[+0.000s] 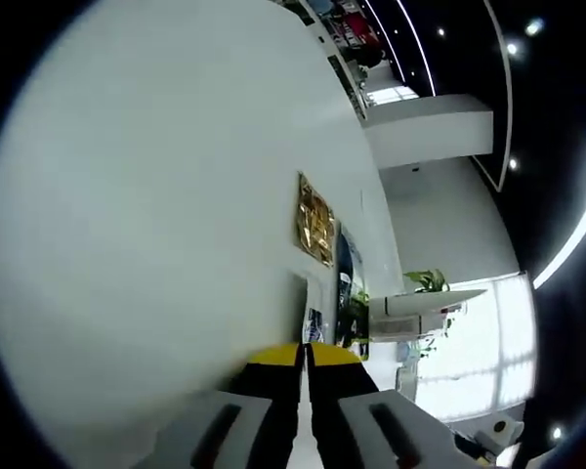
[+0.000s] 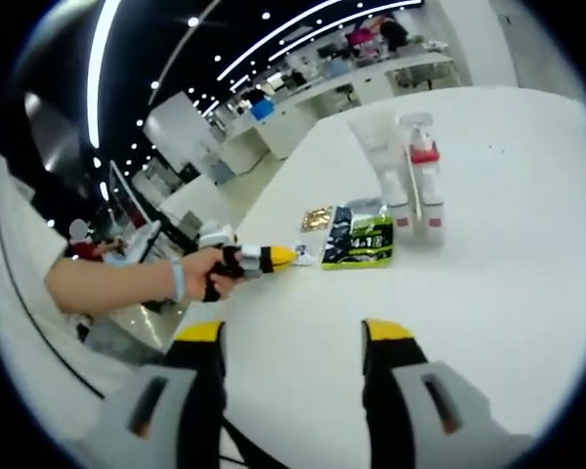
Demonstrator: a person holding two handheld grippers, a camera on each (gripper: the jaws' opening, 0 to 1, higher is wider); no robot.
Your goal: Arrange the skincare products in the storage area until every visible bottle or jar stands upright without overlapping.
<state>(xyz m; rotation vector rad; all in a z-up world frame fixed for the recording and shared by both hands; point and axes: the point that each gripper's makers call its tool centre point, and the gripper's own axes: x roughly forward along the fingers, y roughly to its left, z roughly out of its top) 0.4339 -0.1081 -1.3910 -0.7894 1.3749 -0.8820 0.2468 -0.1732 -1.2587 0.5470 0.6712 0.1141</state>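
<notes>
Right hand-held gripper [image 2: 291,337] hangs wide open and empty, left hand-held gripper [image 1: 306,357] closed on nothing near the green pouch [image 2: 360,237]; bottles [image 2: 410,176] beyond it await approach.

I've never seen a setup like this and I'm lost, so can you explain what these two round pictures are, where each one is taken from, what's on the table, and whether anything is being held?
A person holds a two-jaw gripper in each hand, and each gripper carries a fisheye camera. The left gripper view looks along the left gripper, its yellow-tipped jaws shut together with nothing between them, across a white table. The right gripper view shows the right gripper, jaws apart and empty. In it, the person's hand holds the left gripper near the table edge. On the table lie a gold sachet and a green packet, with two white bottles standing upright behind.
</notes>
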